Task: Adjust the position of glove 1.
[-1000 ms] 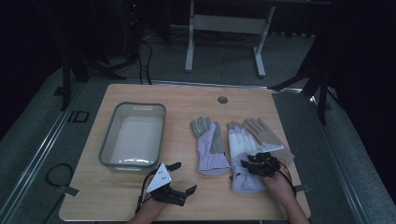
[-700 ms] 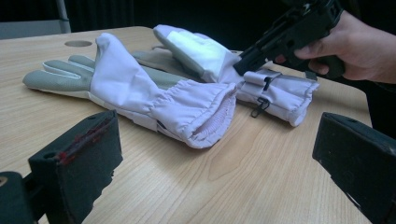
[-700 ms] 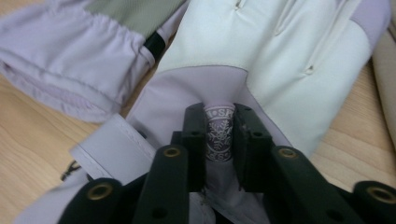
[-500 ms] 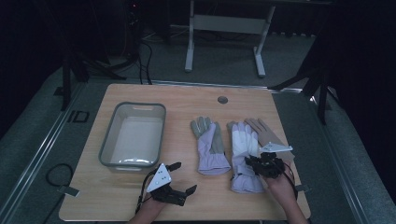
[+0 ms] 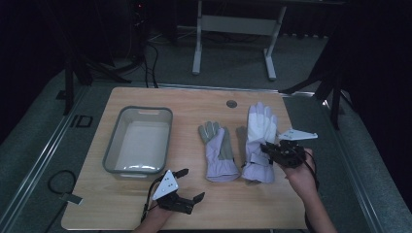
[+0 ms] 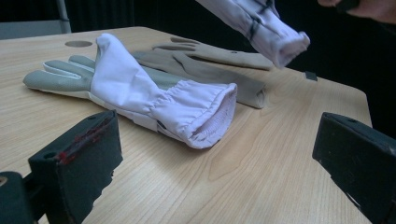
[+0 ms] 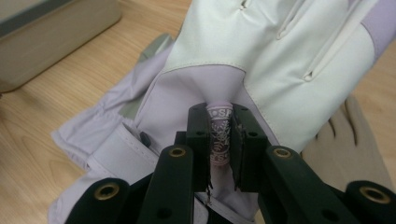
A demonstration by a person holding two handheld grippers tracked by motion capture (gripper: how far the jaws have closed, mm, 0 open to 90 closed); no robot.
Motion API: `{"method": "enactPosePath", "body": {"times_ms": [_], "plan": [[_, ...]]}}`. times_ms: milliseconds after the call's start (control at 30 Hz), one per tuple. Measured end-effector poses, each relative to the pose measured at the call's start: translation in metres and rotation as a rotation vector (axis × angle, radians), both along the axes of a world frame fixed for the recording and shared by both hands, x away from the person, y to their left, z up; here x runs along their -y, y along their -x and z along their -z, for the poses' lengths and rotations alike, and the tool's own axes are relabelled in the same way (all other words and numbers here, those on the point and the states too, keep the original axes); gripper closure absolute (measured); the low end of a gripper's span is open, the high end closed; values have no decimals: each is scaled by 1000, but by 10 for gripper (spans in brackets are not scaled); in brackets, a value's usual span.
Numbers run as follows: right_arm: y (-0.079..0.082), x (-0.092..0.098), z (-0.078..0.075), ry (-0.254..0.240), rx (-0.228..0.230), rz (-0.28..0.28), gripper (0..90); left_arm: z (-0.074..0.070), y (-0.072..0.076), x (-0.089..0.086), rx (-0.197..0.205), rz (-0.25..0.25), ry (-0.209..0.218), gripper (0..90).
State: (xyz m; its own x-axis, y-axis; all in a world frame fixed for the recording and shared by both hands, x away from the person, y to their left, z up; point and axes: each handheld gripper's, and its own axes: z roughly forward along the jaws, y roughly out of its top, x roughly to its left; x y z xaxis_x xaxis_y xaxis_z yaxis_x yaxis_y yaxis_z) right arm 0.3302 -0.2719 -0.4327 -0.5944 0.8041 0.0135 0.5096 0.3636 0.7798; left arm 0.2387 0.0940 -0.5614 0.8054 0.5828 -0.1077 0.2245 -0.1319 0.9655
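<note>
Dark surroundings enclose the wooden bench, with a grey metal frame standing on the floor beyond its far edge and cables trailing at the far left. On the bench, the right gripper is clenched on a narrow fold of fabric near the wrist of the white glove, which hangs from the jaws with its cuff lifted clear of the wood. The grip covers little material; the likely fault is the fold sliding out of the pads, dropping the glove back onto the tan glove lying beneath it. A second risk is the hanging cuff dragging across the grey-palmed glove just to the left of this gripper and displacing it. The left gripper rests near the front edge, released and holding nothing. A grey bin, with nothing in it, stands just beyond that gripper.
</note>
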Motion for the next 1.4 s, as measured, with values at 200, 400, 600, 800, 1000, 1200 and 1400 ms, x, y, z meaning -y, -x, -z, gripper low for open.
{"method": "enactPosePath", "body": {"times_ms": [200, 400, 600, 800, 1000, 1200, 1400], "plan": [[-13, -19, -14, 5, 4, -32, 794, 0, 0, 0, -1, 0, 3, 12], [-21, -44, -24, -35, -7, -60, 794, 0, 1, 0, 1, -2, 3, 13], [-19, -77, -29, -1, -14, -113, 794, 0, 1, 0, 6, -1, 3, 12], [-23, -98, -13, 33, -58, -133, 794, 0, 1, 0, 9, 0, 1, 12], [-28, -109, 4, 80, -101, -134, 793, 0, 1, 0, 8, -2, 1, 12], [-40, -115, 19, 92, -145, -130, 790, 0, 1, 0, 8, -2, 0, 12], [-48, -123, 37, 117, -179, -114, 784, 0, 1, 0, 8, -2, 3, 12]]}}
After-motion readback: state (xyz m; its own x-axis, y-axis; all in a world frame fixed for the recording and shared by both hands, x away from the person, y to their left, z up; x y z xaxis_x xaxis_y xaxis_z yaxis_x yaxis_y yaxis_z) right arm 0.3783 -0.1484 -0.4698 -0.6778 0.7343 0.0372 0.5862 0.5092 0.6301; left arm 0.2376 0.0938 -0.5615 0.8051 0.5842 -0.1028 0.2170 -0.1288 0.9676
